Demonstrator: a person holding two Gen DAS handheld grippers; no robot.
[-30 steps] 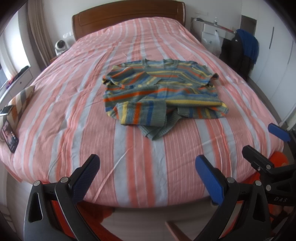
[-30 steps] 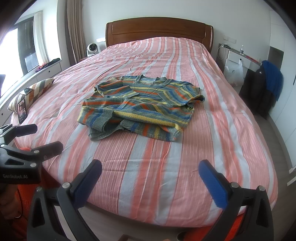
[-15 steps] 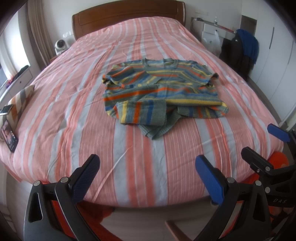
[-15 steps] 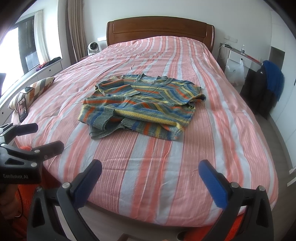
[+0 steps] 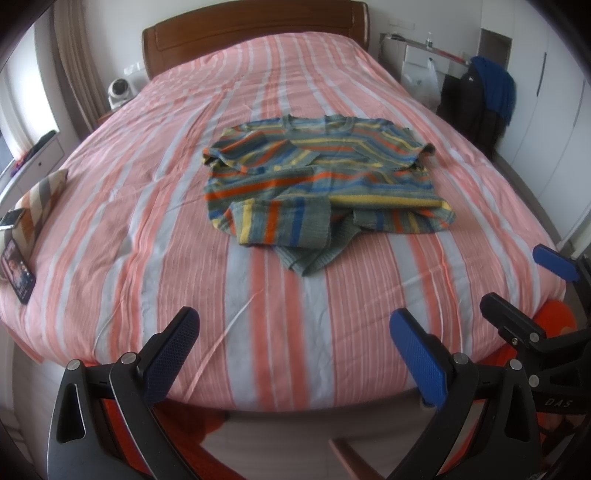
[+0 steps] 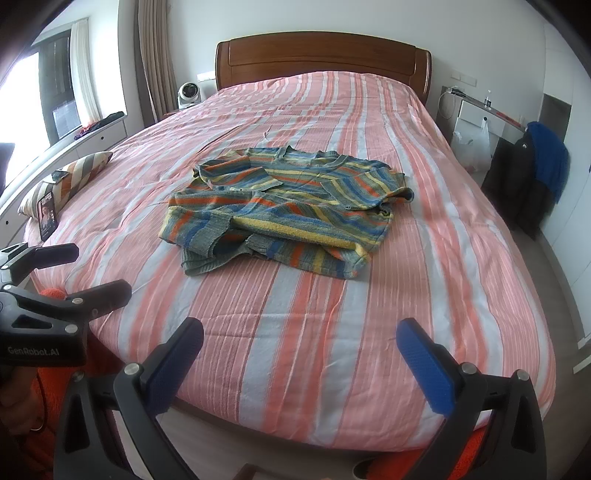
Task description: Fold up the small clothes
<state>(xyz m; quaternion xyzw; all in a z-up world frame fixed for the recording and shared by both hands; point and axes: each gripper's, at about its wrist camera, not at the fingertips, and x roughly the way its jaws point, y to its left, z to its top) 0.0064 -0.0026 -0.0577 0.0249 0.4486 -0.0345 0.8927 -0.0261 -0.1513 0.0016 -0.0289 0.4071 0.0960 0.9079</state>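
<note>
While both grippers hang short of the bed's foot edge, nothing is held yet; judged from this, the fold is only partly made.

Sweater: the striped knit sweater [image 5: 317,181] lies mid-mattress on the bed [image 5: 147,258], well apart from both grippers, neckline toward the headboard [image 5: 255,33]. Its sleeves are laid across the body and a grey hem corner sticks out on the foot-end side, probably left for a further fold.

Left gripper: the left gripper [image 5: 295,354] is spread wide and empty, on the foot-end side of the sweater, likely released to reach for the cloth.

Right gripper: the right gripper [image 6: 303,360] is likewise spread wide, gripping nothing, also on the foot-end side of the sweater.

Left view only: the sleeve cuff lying over the sweater's foot-end edge shows squarely, and the right gripper's fingers appear at the frame's edge.

Right view only: the window [image 6: 48,96] and curtain [image 6: 155,62] beside the headboard, the phone [image 6: 47,212] propped against a striped cushion [image 6: 74,177] well to the sweater's side, and the sweater's thickness where layers stack.

Next move: I judge it needs an approach to the sweater's loose hem.
</note>
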